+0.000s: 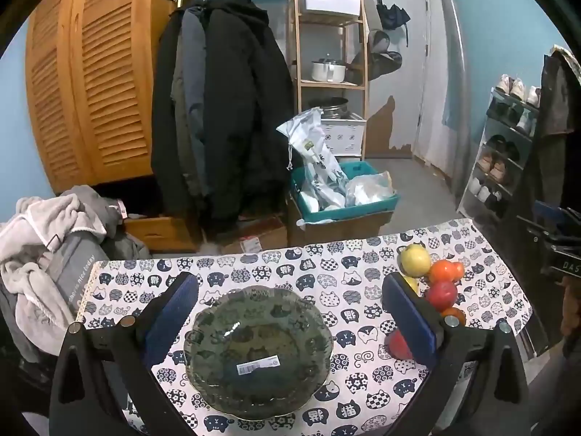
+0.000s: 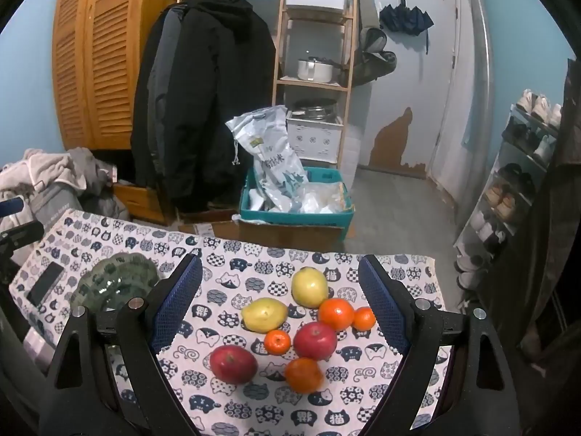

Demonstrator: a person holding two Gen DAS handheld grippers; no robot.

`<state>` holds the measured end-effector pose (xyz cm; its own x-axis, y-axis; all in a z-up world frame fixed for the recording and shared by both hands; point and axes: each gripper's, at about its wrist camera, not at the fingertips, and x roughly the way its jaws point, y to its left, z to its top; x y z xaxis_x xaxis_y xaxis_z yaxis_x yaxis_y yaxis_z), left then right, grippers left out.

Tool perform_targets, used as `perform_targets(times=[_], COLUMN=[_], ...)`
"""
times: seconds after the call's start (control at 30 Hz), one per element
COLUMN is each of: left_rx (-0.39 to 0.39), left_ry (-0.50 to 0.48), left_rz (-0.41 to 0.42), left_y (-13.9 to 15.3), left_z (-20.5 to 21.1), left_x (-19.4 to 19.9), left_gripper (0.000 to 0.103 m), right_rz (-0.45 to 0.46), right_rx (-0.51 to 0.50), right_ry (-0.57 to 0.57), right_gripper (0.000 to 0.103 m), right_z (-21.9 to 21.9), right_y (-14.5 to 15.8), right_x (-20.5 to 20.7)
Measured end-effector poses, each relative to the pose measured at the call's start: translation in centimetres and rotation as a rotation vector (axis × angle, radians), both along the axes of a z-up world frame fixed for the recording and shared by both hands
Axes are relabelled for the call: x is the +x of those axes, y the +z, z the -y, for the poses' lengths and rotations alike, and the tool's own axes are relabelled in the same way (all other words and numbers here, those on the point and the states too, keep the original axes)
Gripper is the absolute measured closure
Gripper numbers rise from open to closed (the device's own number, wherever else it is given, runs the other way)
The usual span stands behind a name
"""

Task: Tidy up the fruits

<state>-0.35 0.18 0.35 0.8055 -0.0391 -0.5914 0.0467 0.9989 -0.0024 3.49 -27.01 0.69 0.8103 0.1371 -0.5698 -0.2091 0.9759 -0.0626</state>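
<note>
A dark green glass plate (image 1: pixel 214 334) with a scalloped rim and a barcode sticker lies empty on the cat-print tablecloth (image 1: pixel 326 265). My left gripper (image 1: pixel 290 319) hangs open above it, a blue pad on each side. To the plate's right sits a cluster of fruit. In the right wrist view, two yellow pears (image 2: pixel 309 287) (image 2: pixel 264 314), two red apples (image 2: pixel 315 340) (image 2: pixel 233 364) and several oranges (image 2: pixel 336 313) lie close together. My right gripper (image 2: pixel 287 309) is open above them, touching none. The plate (image 2: pixel 120 283) shows at its left.
A dark phone (image 2: pixel 45 288) lies on the cloth left of the plate. Beyond the table's far edge are a teal crate (image 2: pixel 297 214) with bags, hanging coats (image 1: pixel 225 109), a wooden shelf and a shoe rack (image 2: pixel 515 189). A heap of clothes (image 1: pixel 43 247) sits at the left.
</note>
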Motion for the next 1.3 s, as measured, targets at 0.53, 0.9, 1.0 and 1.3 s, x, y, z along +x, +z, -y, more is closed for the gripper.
perform_targets(times=[0.53, 0.9, 1.0, 1.3], left_rx=[-0.023, -0.023, -0.023, -0.026], left_ry=[-0.016, -0.016, -0.016, -0.015], left_rz=[0.000, 0.000, 0.001, 0.002], left_y=[0.21, 0.19, 0.17, 0.20], left_z=[-0.13, -0.16, -0.20, -0.15], left_x=[-0.17, -0.14, -0.17, -0.18], left_gripper=[0.001, 0.001, 0.001, 0.001], right_rz=[-0.002, -0.001, -0.001, 0.006], right_rx=[-0.007, -0.012, -0.012, -0.014], right_ry=[0.003, 0.002, 0.003, 0.011], right_gripper=[0.017, 0.017, 0.017, 0.017], right_z=[-0.33, -0.39, -0.41, -0.28], right_y=[-0.13, -0.05, -0.02, -0.03], right_x=[0.14, 0.16, 0.16, -0.03])
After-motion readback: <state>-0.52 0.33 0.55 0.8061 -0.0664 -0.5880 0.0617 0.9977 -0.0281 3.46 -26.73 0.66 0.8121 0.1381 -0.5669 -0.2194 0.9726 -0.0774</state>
